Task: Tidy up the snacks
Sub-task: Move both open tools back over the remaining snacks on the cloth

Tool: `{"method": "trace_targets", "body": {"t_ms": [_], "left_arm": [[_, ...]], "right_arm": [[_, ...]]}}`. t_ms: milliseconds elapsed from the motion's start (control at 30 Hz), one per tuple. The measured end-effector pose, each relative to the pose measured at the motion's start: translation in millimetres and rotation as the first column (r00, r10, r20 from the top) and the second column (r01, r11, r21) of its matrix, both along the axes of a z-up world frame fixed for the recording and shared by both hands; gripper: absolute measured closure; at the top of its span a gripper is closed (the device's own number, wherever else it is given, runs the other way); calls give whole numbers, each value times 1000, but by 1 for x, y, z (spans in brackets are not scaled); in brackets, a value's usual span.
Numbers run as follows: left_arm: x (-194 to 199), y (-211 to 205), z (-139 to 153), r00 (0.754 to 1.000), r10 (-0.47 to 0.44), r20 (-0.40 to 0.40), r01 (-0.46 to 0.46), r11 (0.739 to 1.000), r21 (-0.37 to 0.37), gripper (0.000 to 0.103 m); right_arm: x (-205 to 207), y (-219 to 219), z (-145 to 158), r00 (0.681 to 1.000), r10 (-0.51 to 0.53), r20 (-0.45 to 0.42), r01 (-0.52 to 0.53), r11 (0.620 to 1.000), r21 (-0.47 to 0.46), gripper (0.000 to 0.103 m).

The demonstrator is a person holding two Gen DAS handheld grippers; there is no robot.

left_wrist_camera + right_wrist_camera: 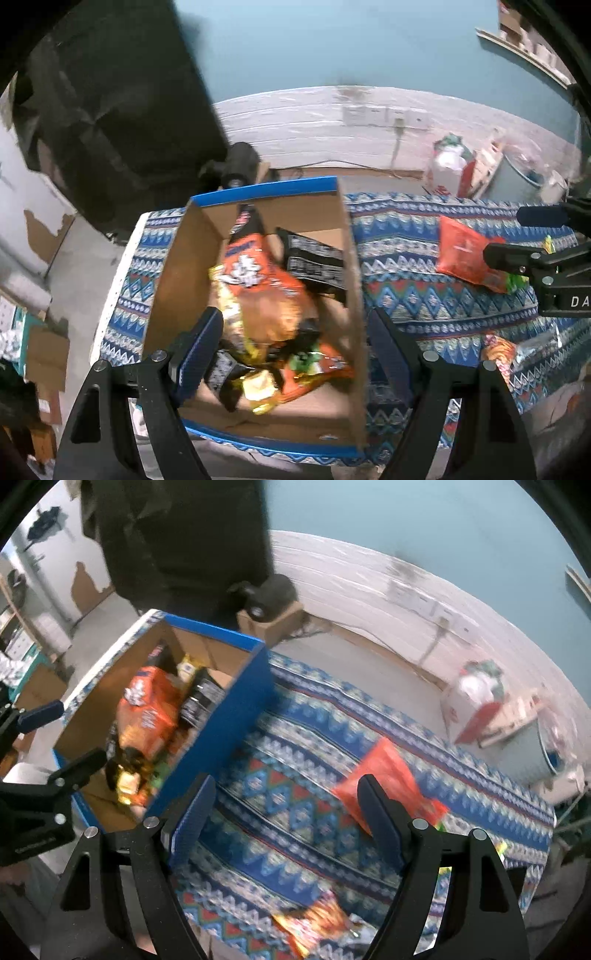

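A cardboard box with blue outer walls stands on the patterned cloth. Inside lie a big orange snack bag, a black packet and small yellow packets. My left gripper hangs open over the box, one finger inside and one outside its right wall, gripping nothing. A red-orange packet lies on the cloth to the right of the box. My right gripper is open above the cloth just before that packet, with nothing between its fingers. Each gripper also shows at the edge of the other's view.
Another bright packet lies on the cloth near its front edge. A person in dark clothing stands behind the box. On the floor beyond the table are a small cardboard box and a white and red bag.
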State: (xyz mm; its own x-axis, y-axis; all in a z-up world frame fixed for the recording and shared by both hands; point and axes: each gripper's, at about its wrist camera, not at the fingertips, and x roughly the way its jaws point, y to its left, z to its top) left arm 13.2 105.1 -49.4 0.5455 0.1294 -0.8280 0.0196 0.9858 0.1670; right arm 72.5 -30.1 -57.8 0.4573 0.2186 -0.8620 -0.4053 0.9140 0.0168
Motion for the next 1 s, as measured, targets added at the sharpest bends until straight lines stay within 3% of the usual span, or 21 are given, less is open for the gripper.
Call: {"method": "trace_targets", "body": {"t_ms": [433, 800, 1000], "left_arm": [[-9, -85, -19, 978, -195, -70, 195, 981, -13, 21], [-12, -144, -71, 927, -317, -202, 317, 948, -32, 21], [-11, -168, -99, 892, -356, -277, 350, 934, -73, 21]], "right_arm": [[-32, -93, -29, 994, -82, -71, 78, 995, -61, 24], [-57, -161, -73, 972, -155, -175, 139, 985, -100, 24], [-68, -179, -101, 958, -121, -260, 101, 991, -87, 24]]}}
